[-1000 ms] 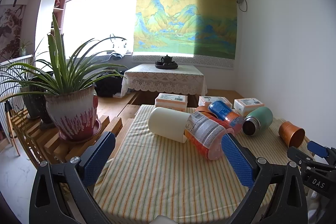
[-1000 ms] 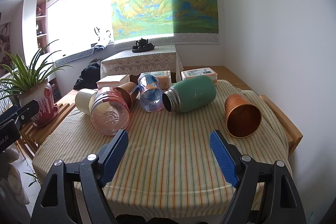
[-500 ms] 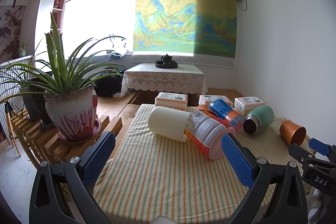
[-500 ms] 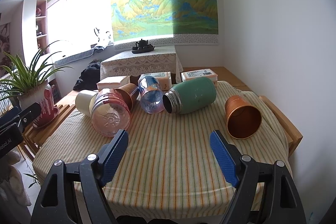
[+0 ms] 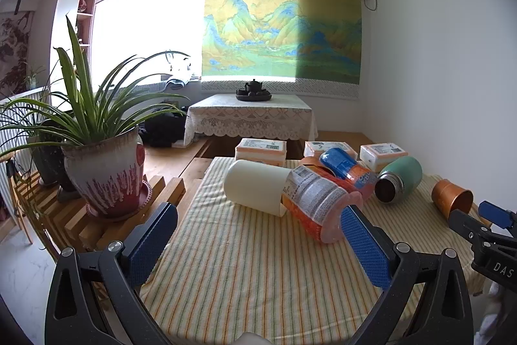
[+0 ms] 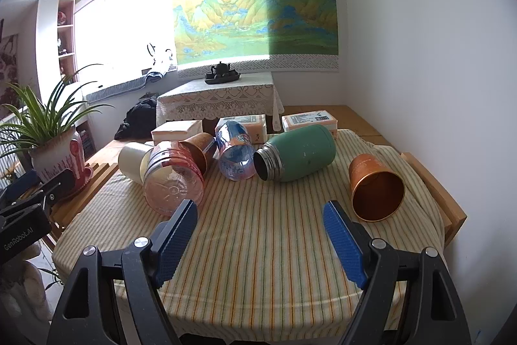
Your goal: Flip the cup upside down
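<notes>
Right gripper [image 6: 258, 235] at 6 o'clock in the right wrist view, jaws wide, holding nothing, above the striped cloth [image 6: 258, 215] on the counter. Left gripper [image 5: 258, 244] also spread wide, empty. Copper cup [image 6: 376, 188] lies on its side at about 2 o'clock from the right jaws, near, mouth facing the camera, apart from the other items. Looks like thin metal: likely light, rigid, smooth so maybe slippery; it could roll. Best hold probably across the side wall mid-body, or pinch the rim. Farther at 12 o'clock: green flask [image 6: 297, 156], blue bottle [image 6: 234, 152], pink bottle [image 6: 173, 180], cream cup [image 6: 131, 160], second copper cup [image 6: 198, 149].
</notes>
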Tool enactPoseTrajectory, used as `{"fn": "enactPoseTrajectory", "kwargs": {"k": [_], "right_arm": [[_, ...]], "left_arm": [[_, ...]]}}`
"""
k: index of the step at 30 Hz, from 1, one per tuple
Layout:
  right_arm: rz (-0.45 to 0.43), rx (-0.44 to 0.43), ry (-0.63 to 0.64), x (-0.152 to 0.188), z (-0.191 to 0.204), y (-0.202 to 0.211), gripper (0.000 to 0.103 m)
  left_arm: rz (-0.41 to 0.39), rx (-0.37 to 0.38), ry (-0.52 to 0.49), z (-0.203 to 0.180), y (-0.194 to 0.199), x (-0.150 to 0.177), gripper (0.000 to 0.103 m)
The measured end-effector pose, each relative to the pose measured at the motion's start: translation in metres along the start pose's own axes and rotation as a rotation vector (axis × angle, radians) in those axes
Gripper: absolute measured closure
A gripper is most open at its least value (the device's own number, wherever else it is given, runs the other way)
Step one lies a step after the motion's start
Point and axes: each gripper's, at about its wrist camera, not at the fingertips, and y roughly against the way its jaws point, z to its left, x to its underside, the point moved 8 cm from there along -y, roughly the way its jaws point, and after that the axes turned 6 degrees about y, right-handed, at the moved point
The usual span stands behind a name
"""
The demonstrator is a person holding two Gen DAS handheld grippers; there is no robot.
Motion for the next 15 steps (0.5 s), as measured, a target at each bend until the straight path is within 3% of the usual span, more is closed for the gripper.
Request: {"fn": "enactPoseTrajectory", "kwargs": {"k": [15], "right_arm": [[0.009,-0.003,-0.011,0.001,-0.0017,-0.0047,0.026]], "left_arm": [[0.008,-0.002,0.003,0.0026,-0.0062,0.0017,0.001]]}}
